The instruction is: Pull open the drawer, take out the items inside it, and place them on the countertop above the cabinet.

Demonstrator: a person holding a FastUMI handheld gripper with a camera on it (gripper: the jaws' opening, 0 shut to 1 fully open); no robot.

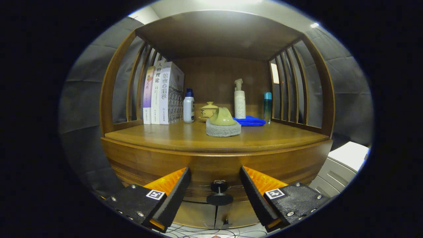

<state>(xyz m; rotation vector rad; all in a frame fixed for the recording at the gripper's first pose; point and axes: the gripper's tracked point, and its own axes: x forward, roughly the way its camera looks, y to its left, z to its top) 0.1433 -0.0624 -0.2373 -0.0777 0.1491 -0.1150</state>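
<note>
Drawer sat shut in the wooden cabinet, its curved front spanning the space just beyond the gripper, directly under the surface. Its dark round knob stood out on a short stem between the two fingers, level with their tips and touching neither. The gripper was spread wide, holding nothing, and pointed straight at the drawer front, roughly level, with the knob centred in the gap.

The knob looked the only place to take hold: small, hard and smooth, likely to slip unless both fingers closed squarely behind its disc, on the stem or rim. The drawer itself seemed solid wood, so probably stiff and somewhat heavy, asking for a straight, steady pull. What lay inside could not be told.

Farther ahead and above, the surface carried books, a white bottle, a lidded teacup, a pump bottle and a blue cloth, with bare wood at its near edge.
</note>
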